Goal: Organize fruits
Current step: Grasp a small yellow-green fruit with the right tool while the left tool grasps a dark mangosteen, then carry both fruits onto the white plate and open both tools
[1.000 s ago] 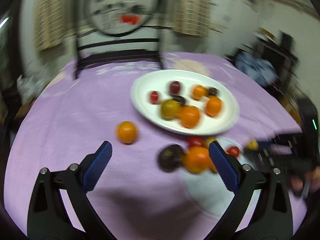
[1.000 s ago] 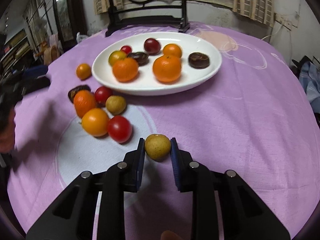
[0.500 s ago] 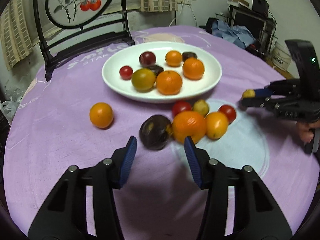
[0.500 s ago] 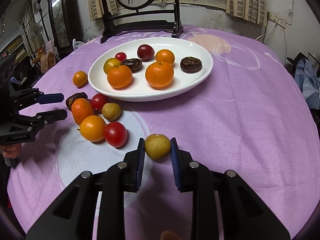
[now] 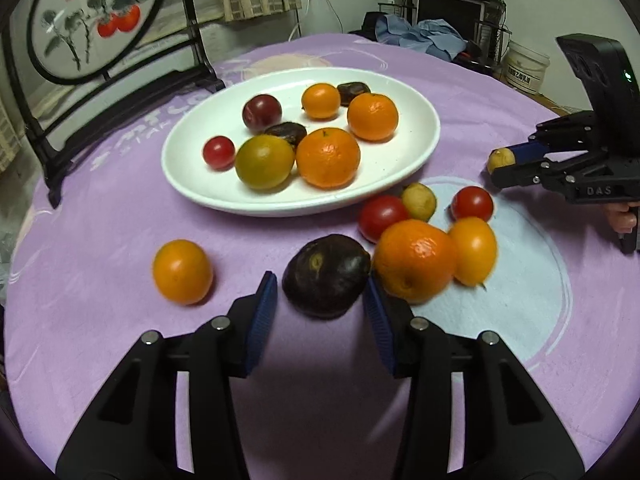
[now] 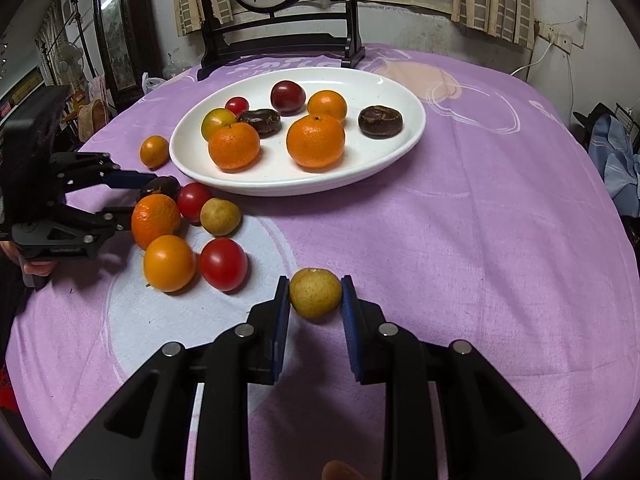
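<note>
A: Fruits, status count, left to right across the purple cloth. Item one: a lone small orange [image 5: 182, 272], loose on the cloth, well apart from the heap.

B: Next to it?

A: Item two: dark purple fruit [image 5: 326, 275], on the cloth, sitting between the blue pads of the left gripper [image 5: 320, 316]. Its jaws are closing; the right pad looks to be at the fruit's side, the left pad shows a gap. Not yet gripped, by my reading.

B: And the heap?

A: Items three to seven, touching or just beside one another: a large orange [image 5: 414, 260], a yellow-orange fruit [image 5: 474, 250], two red tomatoes [image 5: 382, 218], a small tan fruit [image 5: 419, 201]. All off the plate.

B: The plate itself?

A: White oval plate [image 5: 424, 148], behind the heap. Holds eight: three oranges, a green-yellow fruit, a dark red plum, a small red tomato, two dark brown pieces. Filed as done, if the plate is the destination.

B: Far right?

A: Item eight: small yellowish fruit [image 6: 315, 293], clamped between the pads of the right gripper [image 6: 315, 300], low over the cloth and clear of the plate.

B: Balance?

A: Roughly half placed. Eight remain outside: one in the right tongs, one about to be taken by the left, six untouched.
</note>
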`<state>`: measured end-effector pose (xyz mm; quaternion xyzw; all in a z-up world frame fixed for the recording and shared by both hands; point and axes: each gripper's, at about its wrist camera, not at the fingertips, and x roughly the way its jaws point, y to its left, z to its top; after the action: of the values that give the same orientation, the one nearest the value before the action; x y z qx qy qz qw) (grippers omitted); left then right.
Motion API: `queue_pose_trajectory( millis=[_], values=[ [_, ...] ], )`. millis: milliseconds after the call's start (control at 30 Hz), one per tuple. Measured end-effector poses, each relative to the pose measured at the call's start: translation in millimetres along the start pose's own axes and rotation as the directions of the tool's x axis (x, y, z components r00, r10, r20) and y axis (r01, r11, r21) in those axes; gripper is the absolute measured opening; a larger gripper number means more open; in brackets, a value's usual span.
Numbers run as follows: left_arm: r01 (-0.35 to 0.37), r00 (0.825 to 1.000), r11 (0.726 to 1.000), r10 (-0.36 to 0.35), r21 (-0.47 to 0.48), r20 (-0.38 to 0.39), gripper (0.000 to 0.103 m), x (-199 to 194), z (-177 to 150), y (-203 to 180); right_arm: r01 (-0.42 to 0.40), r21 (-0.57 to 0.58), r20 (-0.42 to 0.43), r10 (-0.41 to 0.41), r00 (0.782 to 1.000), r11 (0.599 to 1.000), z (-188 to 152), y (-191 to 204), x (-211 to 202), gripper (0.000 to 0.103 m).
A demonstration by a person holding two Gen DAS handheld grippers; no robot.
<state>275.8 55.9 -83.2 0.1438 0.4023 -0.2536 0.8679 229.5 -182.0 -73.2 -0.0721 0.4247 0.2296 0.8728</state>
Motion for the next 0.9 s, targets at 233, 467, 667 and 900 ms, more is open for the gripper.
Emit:
queue_pose_trajectory(
  millis=[233, 467, 667, 900],
  values=[
    [-0.061, 0.998, 0.998, 0.061, -0.018, 0.008, 0.044, -6, -2, -9, -0.007, 0.002, 0.011, 0.007, 1.0, 1.0, 0, 0, -3, 0.025],
    [-0.082, 0.989, 0.987, 0.098, -0.141, 0.11, 0.044, -49, -7, -7, -0.05, -0.024, 0.081, 0.052, 0.995, 0.998, 6, 7, -17, 0.025],
    [-0.064, 0.959, 0.943, 0.148, -0.328, 0.24, 0.043, -72, 43, 6, -0.072, 0.027, 0.228, 0.064, 0.972, 0.997, 52, 11, -23, 0.026],
    [-0.173, 0.963, 0.889, 0.243, -0.425, 0.117, 0.044, -4, 94, 18, -0.049, 0.072, 0.226, 0.032, 0.974, 0.996, 100, 12, 27, 0.026]
  ],
)
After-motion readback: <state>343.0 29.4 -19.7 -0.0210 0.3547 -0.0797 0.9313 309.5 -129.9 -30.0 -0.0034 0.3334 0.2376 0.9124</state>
